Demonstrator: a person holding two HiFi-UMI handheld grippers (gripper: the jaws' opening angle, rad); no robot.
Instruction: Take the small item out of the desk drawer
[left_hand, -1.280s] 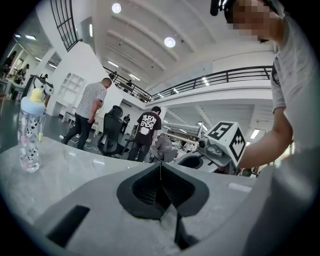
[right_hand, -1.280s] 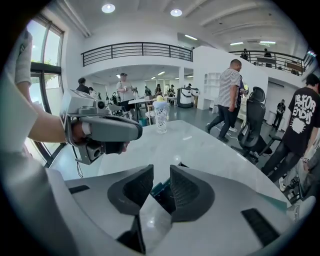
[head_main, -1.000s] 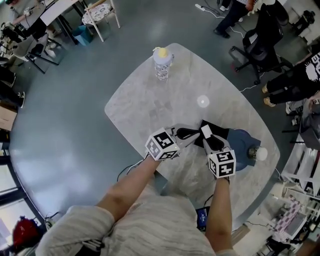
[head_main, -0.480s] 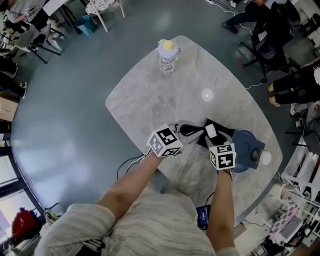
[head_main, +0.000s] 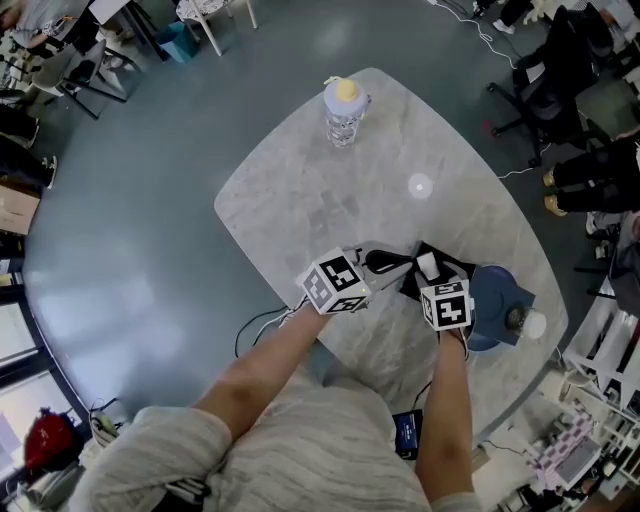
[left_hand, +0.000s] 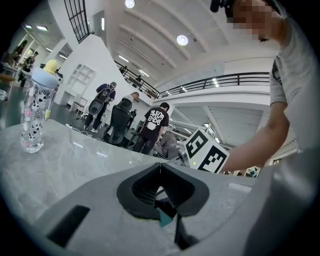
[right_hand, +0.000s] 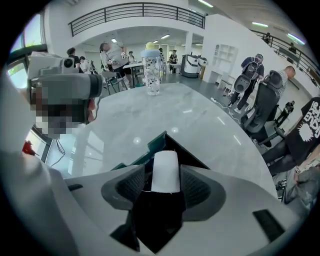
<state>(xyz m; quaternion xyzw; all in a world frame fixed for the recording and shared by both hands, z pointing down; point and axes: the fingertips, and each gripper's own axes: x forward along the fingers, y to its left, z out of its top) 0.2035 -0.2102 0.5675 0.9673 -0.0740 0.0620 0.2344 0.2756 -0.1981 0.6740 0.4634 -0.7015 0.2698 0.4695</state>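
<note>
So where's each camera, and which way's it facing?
Head view: on the head, looking steeply down at the table; forearms, left gripper, right gripper show.
Left gripper view: on that gripper, looking level across the table past closed jaws; an arm shows.
Right gripper view: on that gripper, tilted down at the white item between its jaws, which have just been opening; the person's torso shows.
Shared: all three see the bottle.
</note>
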